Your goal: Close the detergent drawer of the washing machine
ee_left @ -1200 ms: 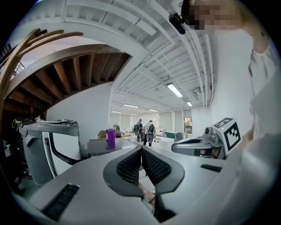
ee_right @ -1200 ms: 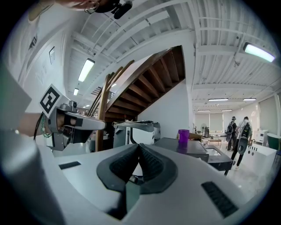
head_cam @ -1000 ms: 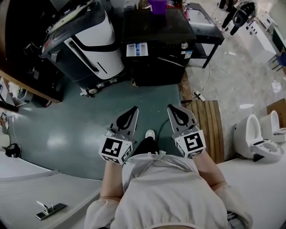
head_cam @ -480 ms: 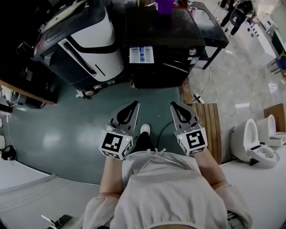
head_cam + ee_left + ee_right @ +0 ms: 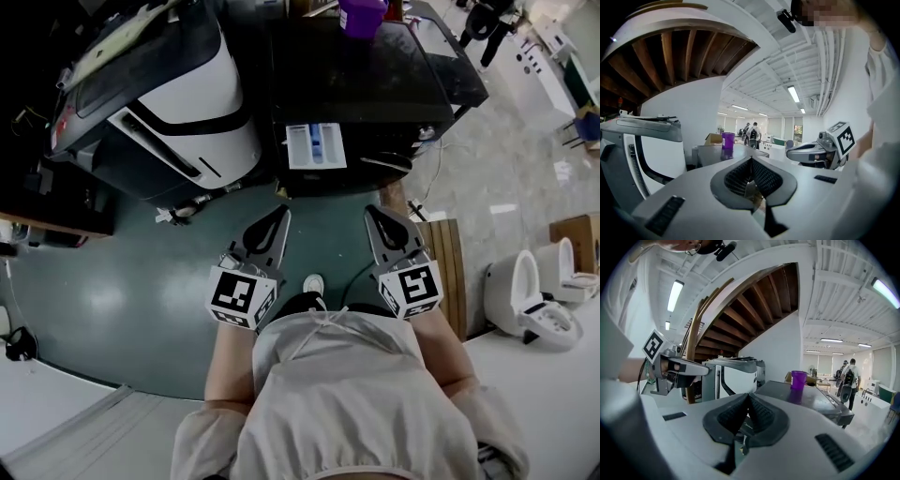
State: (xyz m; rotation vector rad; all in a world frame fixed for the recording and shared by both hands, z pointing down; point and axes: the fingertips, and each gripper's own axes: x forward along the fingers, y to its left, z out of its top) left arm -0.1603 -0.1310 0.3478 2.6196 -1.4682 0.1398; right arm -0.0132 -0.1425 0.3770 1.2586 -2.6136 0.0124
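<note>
The black washing machine (image 5: 356, 84) stands ahead of me, and its white detergent drawer (image 5: 315, 145) is pulled out at the front left. My left gripper (image 5: 278, 217) is shut and empty, held low a little short of the drawer. My right gripper (image 5: 372, 215) is shut too, beside it and below the machine's front. In the left gripper view the jaws (image 5: 751, 161) are pressed together; the right gripper (image 5: 790, 152) shows at the side. In the right gripper view the jaws (image 5: 748, 397) are closed, with the machine's dark top (image 5: 806, 397) beyond.
A purple cup (image 5: 361, 16) stands on the machine's top. A white and black appliance (image 5: 178, 94) sits to the left. A wooden slat mat (image 5: 442, 258) lies on the right, with a white toilet (image 5: 525, 295) further right. People (image 5: 847, 376) walk in the far background.
I have come closer to the washing machine: it and the open drawer now sit lower and larger in the head view. Both grippers stay shut, side by side.
</note>
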